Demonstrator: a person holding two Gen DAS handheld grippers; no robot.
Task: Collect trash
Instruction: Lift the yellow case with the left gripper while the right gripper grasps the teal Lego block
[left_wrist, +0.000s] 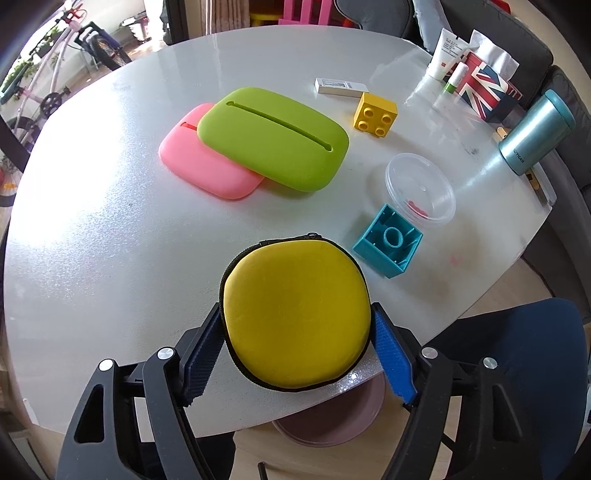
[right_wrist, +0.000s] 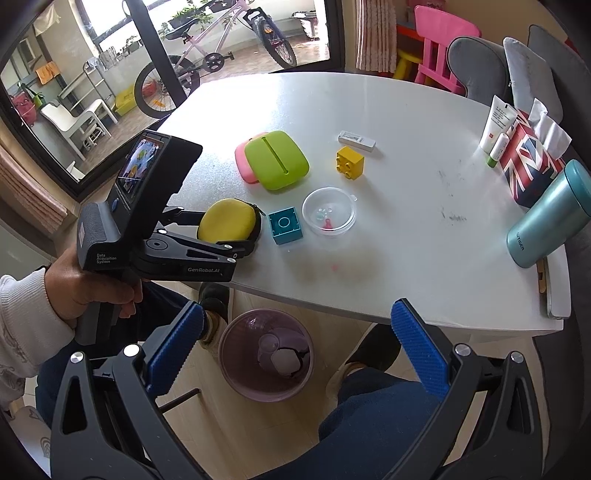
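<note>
A round yellow zip case (left_wrist: 295, 317) lies at the near edge of the white table (left_wrist: 110, 221). My left gripper (left_wrist: 295, 310) has its blue pads (left_wrist: 388, 350) pressed against both sides of the case; the right wrist view shows the same grip (right_wrist: 231, 229). A purple waste bin (right_wrist: 229, 354) stands on the floor under the table edge, with crumpled pale scraps inside. My right gripper (right_wrist: 297, 308) hangs open above the bin, with nothing between its fingers. A clear plastic tub (left_wrist: 421, 184) with small red bits sits beside a teal block (left_wrist: 388, 247).
A green pouch (left_wrist: 273, 140) overlaps a pink pouch (left_wrist: 199, 166) mid-table. A yellow block (left_wrist: 375, 114) and a small white box (left_wrist: 341, 87) lie beyond. A teal flask (left_wrist: 535, 133), a flag-print tissue box (left_wrist: 484, 88) and a tube (left_wrist: 445, 53) stand at the right. A blue chair (left_wrist: 517, 350) is close by.
</note>
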